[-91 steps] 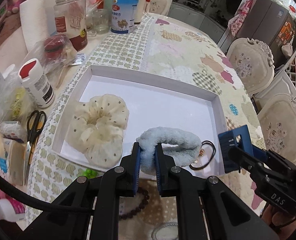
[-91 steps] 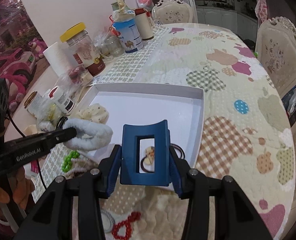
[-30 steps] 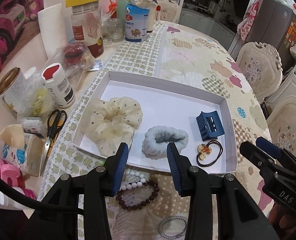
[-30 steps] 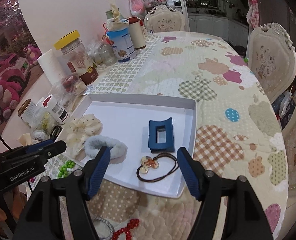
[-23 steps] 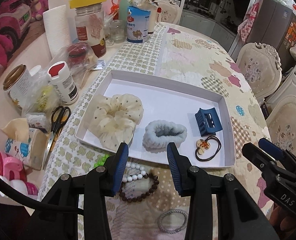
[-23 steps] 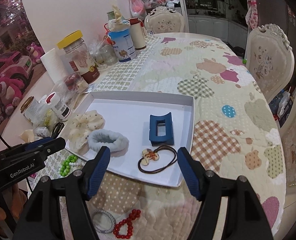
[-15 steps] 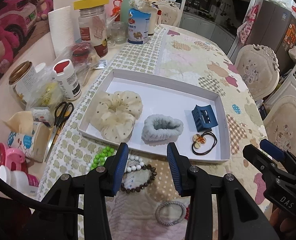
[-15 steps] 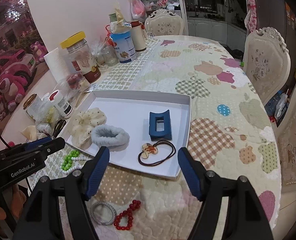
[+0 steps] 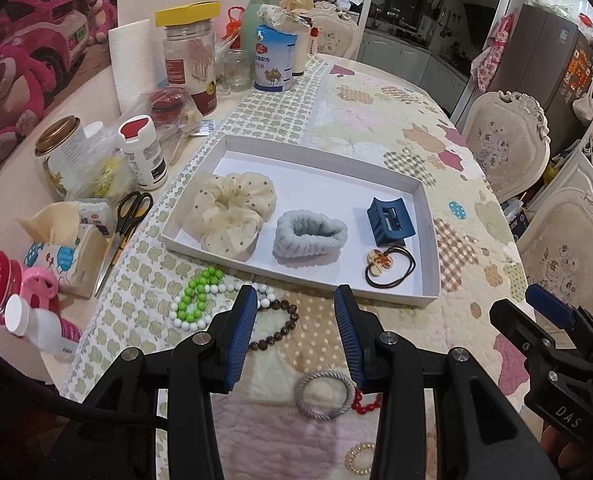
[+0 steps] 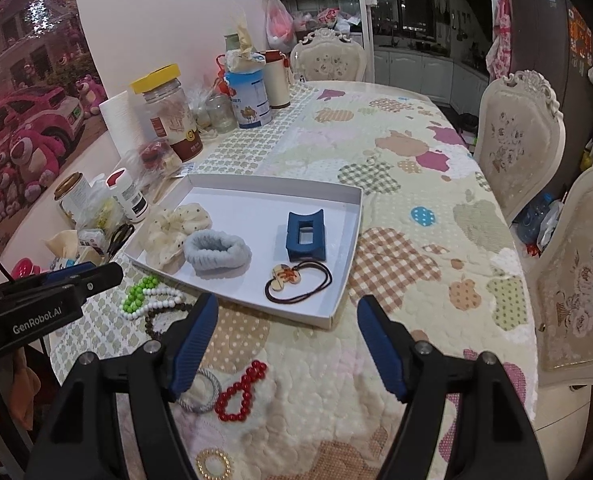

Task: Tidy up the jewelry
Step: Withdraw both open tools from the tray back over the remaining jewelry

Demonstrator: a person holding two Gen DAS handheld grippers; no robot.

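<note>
**Four pieces boxed, the beads and loose rings left on the quilt**

While both grippers hang above the near edge of the table, neither holds anything: the left gripper (image 9: 294, 312) has its blue pads at a middling spread with bare cloth between them, and the right gripper (image 10: 288, 320) stands wide, also empty.

Beyond the fingertips lies the white tray (image 9: 320, 162), and it holds four items. From the left gripper's outer side across to its inner side: the cream dotted scrunchie (image 9: 232, 214), the pale blue fluffy scrunchie (image 9: 310, 236), the blue claw clip (image 9: 390, 222) and, nearer the fingers than the clip, the brown hair tie with a charm (image 9: 388, 264). That part looks finished.

What remains sits outside the tray, closer to the fingers. The green and white bead bracelet (image 9: 194, 300) lies beyond the left gripper's outer finger, with the dark brown bead bracelet (image 9: 276, 330) just beside it, partly behind that finger. The grey cord ring (image 9: 323, 396) rests between the left gripper's fingers, near their roots. The red bead bracelet (image 10: 242, 390) lies between the right gripper's fingers, and a gold spiral tie (image 10: 214, 464) nearer still. Roughly half the work appears left.

Readable writing: "GenRobot.AI" on the left gripper's body in the right wrist view, "DAS" on the right gripper in the left wrist view. The blue and white tin (image 9: 275, 62) shows a camel and Chinese characters too small to make out.
</note>
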